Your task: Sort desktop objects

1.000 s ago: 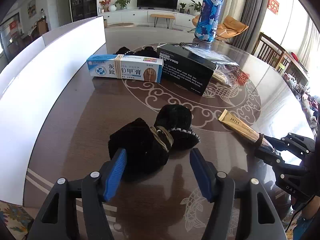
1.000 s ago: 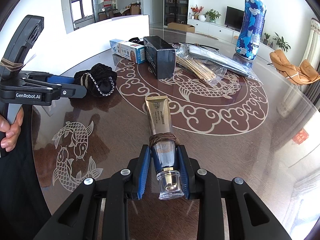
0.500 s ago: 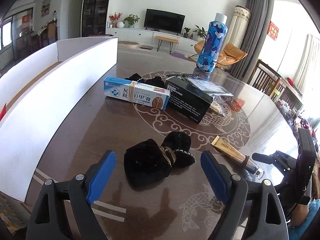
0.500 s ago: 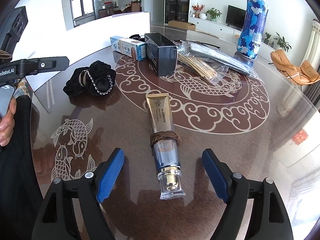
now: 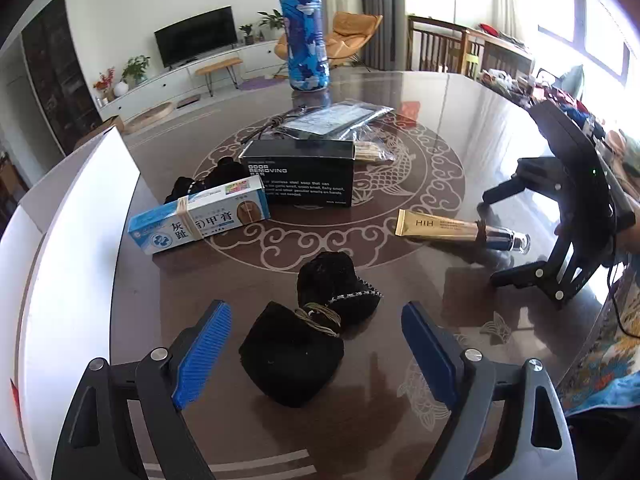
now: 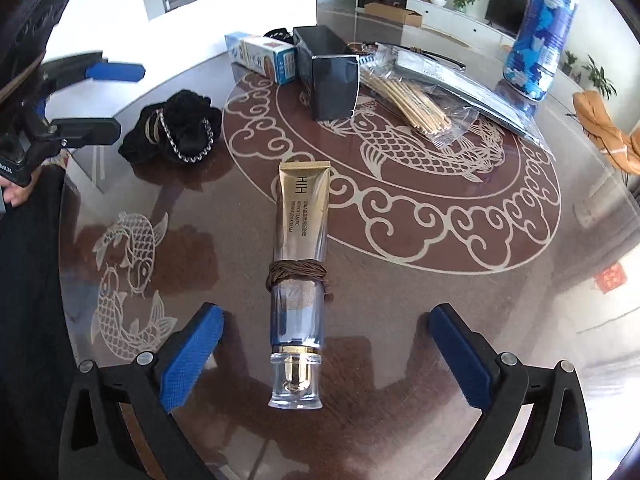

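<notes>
Both tools hang over the dark glass-topped table (image 6: 400,312), each with its blue pads spread wide and gripping nothing; the left gripper (image 5: 316,354) sits low above the black cloth bundle (image 5: 308,332), which lies on the table between the two pads without touching either; a loop of tan cord is tied around the bundle's middle, and a small silvery chain edges its far lobe. The right gripper (image 6: 324,356) frames the gold cream tube (image 6: 302,248), which lies flat with its clear cap toward the tool and a brown cord wound around its waist; the pads stand well clear of it on both sides. Further back, near the table's centre, a blue and white ointment box (image 5: 200,220) rests just beside a black box (image 5: 304,174); behind them lie a clear bag of wooden sticks (image 6: 412,100) and a flat plastic packet (image 5: 332,122); a blue patterned bottle (image 5: 305,36) stands upright at the far edge; a white open carton (image 5: 68,240) sits along the left.
</notes>
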Demonstrator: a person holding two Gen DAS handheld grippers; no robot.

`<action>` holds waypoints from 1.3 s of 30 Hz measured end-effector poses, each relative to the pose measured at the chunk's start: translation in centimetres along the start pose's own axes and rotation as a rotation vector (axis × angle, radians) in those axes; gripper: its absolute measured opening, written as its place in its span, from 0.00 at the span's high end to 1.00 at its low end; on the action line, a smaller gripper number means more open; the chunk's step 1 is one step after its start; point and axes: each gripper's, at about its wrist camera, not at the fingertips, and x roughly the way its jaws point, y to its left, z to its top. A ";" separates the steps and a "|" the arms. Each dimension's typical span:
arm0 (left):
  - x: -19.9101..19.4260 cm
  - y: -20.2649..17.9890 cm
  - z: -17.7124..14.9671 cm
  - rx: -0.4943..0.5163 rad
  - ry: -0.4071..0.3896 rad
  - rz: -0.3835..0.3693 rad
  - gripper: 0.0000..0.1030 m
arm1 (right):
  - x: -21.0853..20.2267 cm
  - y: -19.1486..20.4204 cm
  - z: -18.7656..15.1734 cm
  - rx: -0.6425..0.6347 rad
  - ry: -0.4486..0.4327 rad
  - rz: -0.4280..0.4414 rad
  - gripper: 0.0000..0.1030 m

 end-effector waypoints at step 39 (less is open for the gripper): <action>4.9 -0.2 0.1 0.141 0.187 -0.176 0.57 | -1.7 1.1 2.2 -0.126 0.270 0.050 0.72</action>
